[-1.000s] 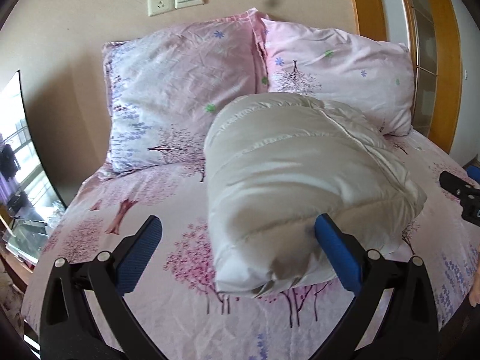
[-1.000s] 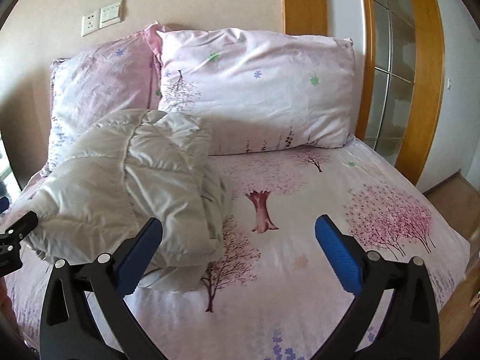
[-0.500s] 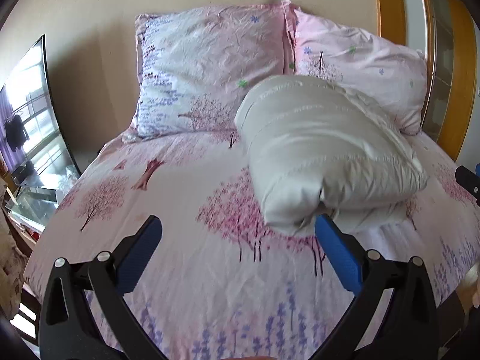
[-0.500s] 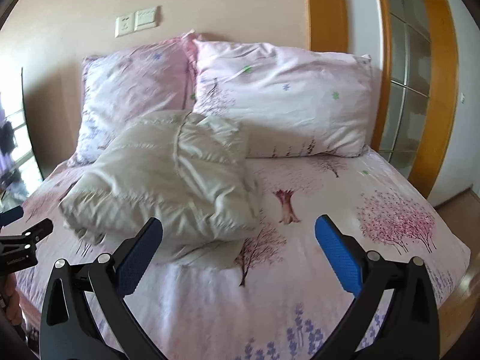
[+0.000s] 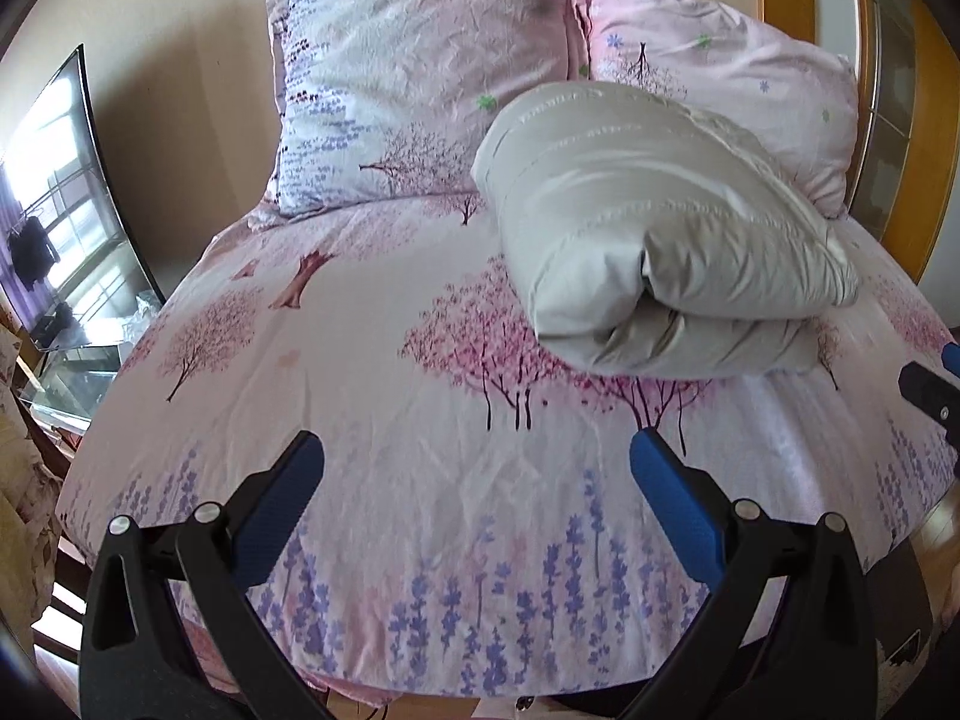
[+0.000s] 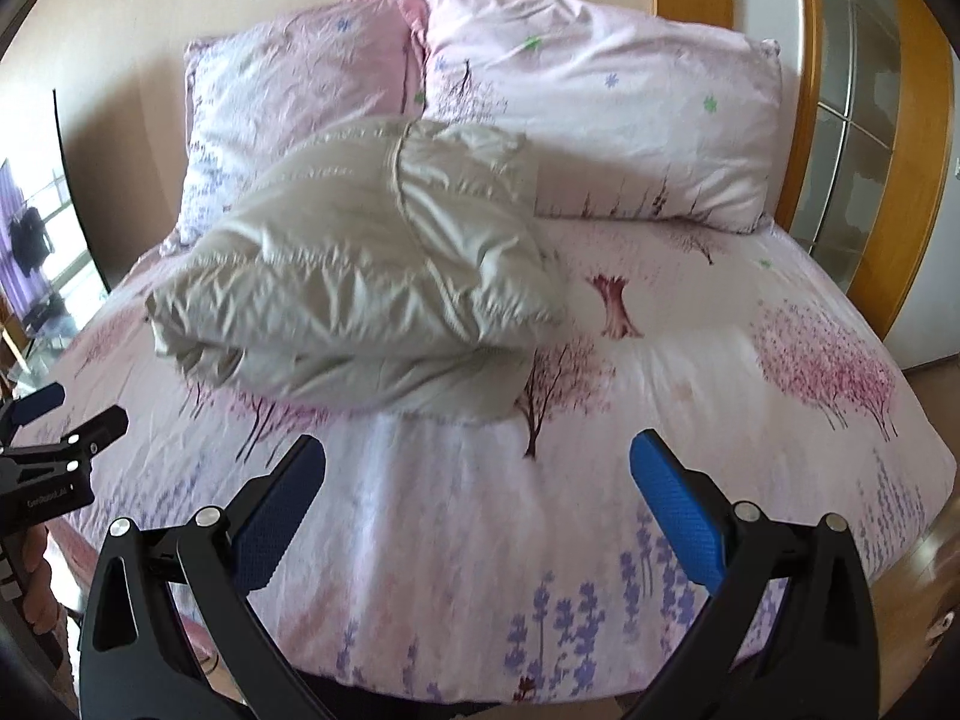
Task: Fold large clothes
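Note:
A puffy off-white down jacket point(image 5: 654, 240) lies folded into a thick bundle on the bed, in front of the pillows; it also shows in the right wrist view point(image 6: 372, 276). My left gripper point(image 5: 477, 468) is open and empty, above the near end of the bed, well short of the jacket. My right gripper point(image 6: 477, 468) is open and empty, also back from the jacket. The right gripper's tip shows at the right edge of the left wrist view point(image 5: 930, 390). The left gripper shows at the left edge of the right wrist view point(image 6: 54, 456).
The bed point(image 5: 372, 396) has a pink floral sheet. Two pink pillows point(image 5: 420, 84) point(image 5: 720, 78) lean on the wall at its head. A curved dark screen point(image 5: 66, 204) stands left of the bed. A wooden frame with glass point(image 6: 864, 138) is on the right.
Both grippers have pulled back from the jacket toward the foot of the bed. The jacket now lies free and farther away. Both grippers stay open.

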### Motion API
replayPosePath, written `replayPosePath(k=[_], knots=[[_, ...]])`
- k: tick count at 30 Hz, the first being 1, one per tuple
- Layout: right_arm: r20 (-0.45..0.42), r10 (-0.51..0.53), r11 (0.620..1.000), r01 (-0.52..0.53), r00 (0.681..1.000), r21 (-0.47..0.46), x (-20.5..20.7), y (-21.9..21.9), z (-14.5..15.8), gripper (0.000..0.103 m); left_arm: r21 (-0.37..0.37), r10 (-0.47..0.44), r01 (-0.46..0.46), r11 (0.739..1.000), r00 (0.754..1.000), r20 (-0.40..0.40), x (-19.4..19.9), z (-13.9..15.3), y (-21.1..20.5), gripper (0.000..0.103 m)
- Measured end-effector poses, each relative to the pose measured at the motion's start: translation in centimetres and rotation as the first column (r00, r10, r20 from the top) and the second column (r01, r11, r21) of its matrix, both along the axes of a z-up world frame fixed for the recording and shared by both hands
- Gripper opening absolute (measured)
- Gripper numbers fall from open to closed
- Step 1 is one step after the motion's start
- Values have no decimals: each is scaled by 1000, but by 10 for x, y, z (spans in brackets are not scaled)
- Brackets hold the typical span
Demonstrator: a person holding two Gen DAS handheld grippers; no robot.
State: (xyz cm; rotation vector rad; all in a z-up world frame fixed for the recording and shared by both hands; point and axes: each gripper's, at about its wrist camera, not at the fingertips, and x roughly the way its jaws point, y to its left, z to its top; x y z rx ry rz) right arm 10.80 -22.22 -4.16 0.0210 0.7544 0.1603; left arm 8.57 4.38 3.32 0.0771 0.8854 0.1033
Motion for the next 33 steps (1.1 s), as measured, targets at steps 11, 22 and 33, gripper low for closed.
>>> replayPosePath(k=[11,22,33], knots=[[-154,50,997,-59,987,-54,-3,22,-26,102,-6,-7,7,1000,996,-92,-4,-11,-2,101],[-192,2,996,-19,981,-86,2,15,-33,102,-2,-26,26,1000,989,-143,-1,-21,-5,101],[-199,-5,996,-13,980,-88,5,15,-35,102,-1,-19,19,1000,987,-162,1,-27,-4,101]])
